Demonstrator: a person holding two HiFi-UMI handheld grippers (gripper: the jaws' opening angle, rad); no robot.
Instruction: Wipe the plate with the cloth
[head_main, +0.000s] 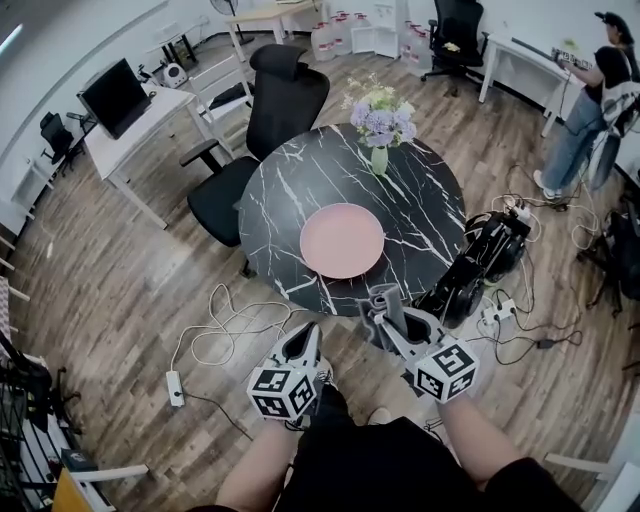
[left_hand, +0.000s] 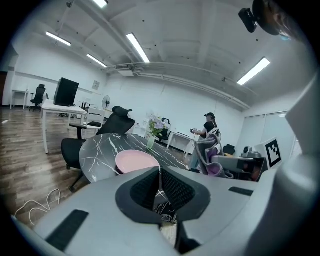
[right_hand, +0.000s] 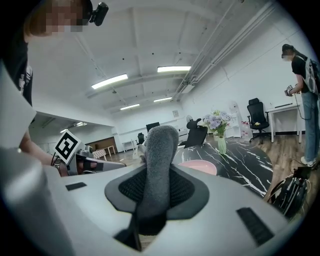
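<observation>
A pink plate lies on the near half of a round black marble table. It also shows as the plate in the left gripper view and the plate in the right gripper view. Both grippers hang short of the table's near edge, over the floor. My right gripper is shut on a grey cloth, which stands up in a roll between the jaws; the cloth points toward the plate. My left gripper sits to its left, jaws shut with nothing between them.
A vase of flowers stands at the table's far side. A black office chair is behind the table, and a black bag leans at its right. Cables and a power strip lie on the floor. A person stands far right.
</observation>
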